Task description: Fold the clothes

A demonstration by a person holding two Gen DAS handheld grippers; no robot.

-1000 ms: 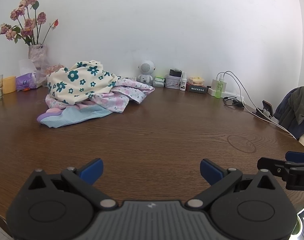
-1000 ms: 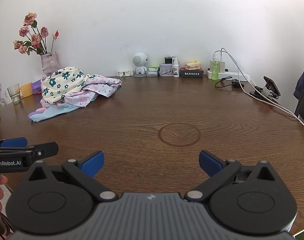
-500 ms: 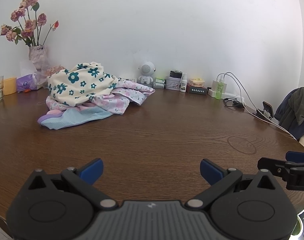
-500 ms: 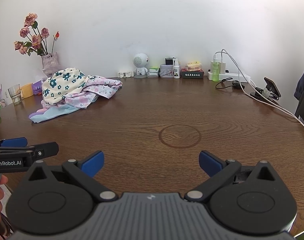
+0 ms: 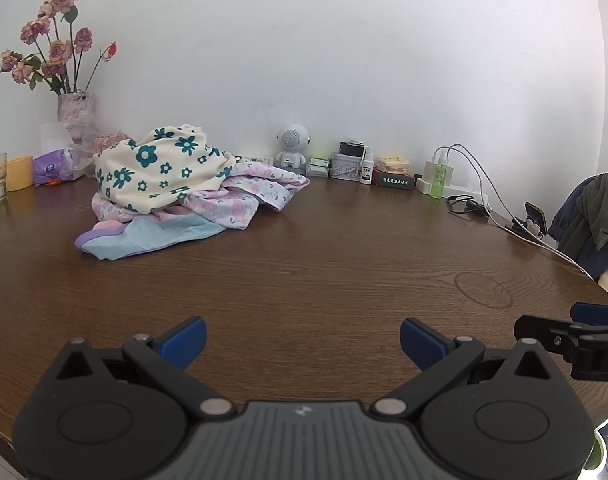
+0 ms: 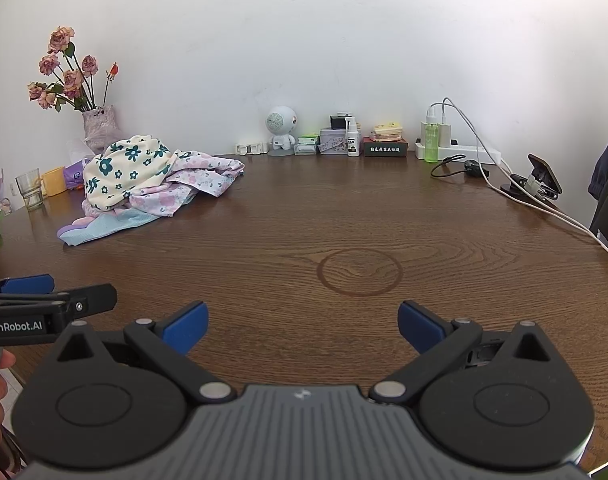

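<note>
The clothes pile [image 5: 176, 184] sits far-left on the surface [image 5: 324, 264], looking slightly closer than a second ago, so they're creeping in to start. Left gripper [image 5: 302, 338] and right gripper [image 6: 302, 322] have fingers spread wide, holding nothing. How many garments are bunched up? Can't tell.

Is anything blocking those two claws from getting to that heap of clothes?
Nothing visible does. Only bare table lies between the open left claw and the clothes, and likewise for the open right claw. The vase and cup sit behind the heap.
</note>
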